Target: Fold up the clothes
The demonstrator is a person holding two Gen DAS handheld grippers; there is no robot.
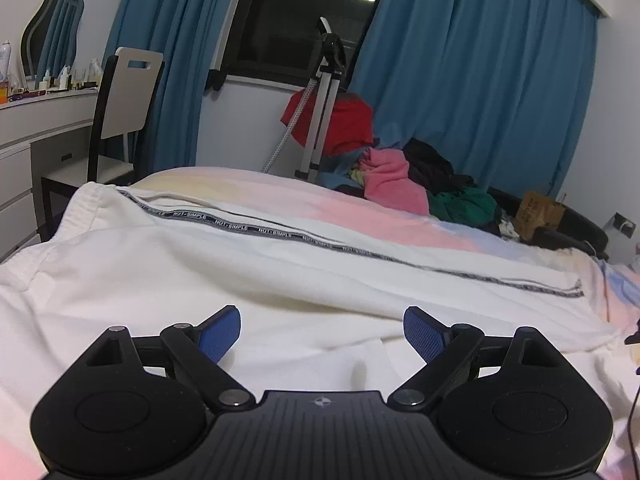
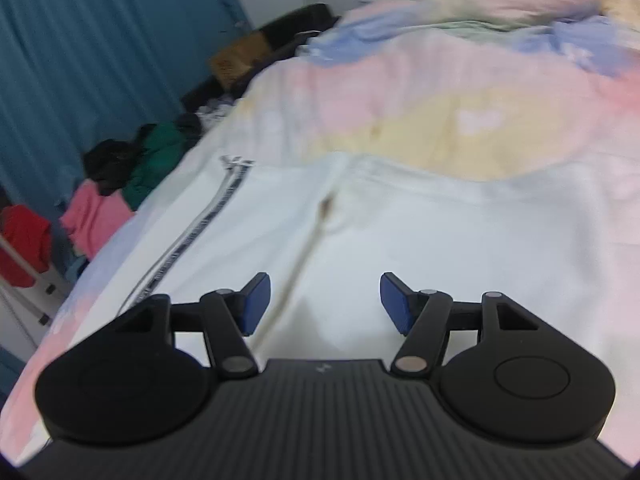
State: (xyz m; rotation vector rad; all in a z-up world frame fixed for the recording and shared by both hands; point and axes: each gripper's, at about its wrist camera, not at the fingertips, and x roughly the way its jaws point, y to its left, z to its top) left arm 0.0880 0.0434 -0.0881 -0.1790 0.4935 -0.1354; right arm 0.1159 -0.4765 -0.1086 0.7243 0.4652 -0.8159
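Observation:
White trousers (image 1: 240, 264) with a dark lettered side stripe (image 1: 304, 238) lie spread on the pastel bedcover (image 1: 360, 208). My left gripper (image 1: 322, 332) is open and empty, low over the white cloth near the waistband end. In the right wrist view the same trousers (image 2: 400, 240) lie across the bed with the stripe (image 2: 200, 224) at the left and the leg ends at the far side. My right gripper (image 2: 325, 300) is open and empty just above the cloth.
A pile of pink, green, black and red clothes (image 1: 404, 176) sits past the bed's far edge by the blue curtains (image 1: 480, 80). A tripod stand (image 1: 320, 100), a chair (image 1: 116, 120) and a dresser (image 1: 36, 128) stand at left. A crumpled duvet (image 2: 500, 8) lies at the bed's head.

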